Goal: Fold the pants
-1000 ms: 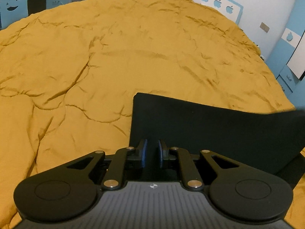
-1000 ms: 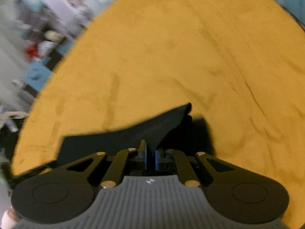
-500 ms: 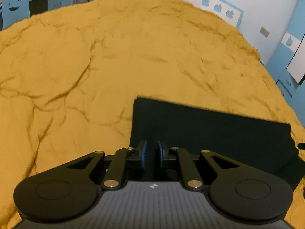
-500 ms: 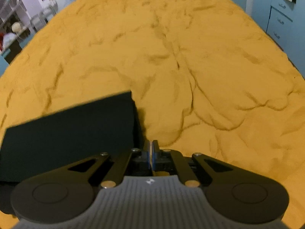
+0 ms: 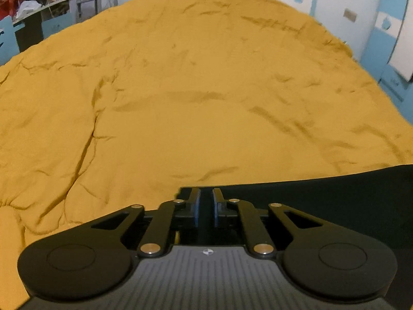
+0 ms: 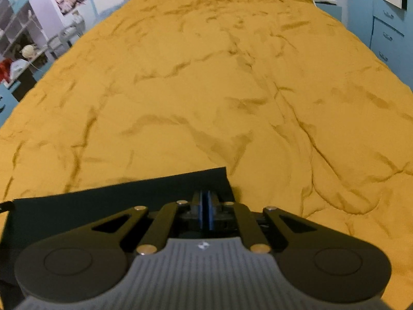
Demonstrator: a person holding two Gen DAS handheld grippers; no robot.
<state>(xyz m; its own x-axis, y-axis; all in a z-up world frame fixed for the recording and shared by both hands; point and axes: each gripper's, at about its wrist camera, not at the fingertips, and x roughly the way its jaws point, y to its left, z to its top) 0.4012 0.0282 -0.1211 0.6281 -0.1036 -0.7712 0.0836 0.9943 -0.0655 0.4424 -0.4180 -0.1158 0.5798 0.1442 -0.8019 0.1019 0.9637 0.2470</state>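
right gripper [image 6: 206, 201] pinching black pants [image 6: 108, 201], mustard bedspread [image 6: 206, 90]

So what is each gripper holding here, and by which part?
Both hold the black pants: the left gripper near their left corner, the right gripper shut on their right corner, cloth stretched between them over the yellow bedspread.

Bed under wrinkled mustard-yellow cover [image 5: 196, 82] [image 6: 206, 77] — dark pants [image 5: 335, 196] [image 6: 108, 201] lying on its near edge.

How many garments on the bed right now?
1: black pants, flat on the mustard bedspread at its near edge. The left gripper holds their left corner, the right gripper their right corner. Nothing else visible; near parts are hidden.
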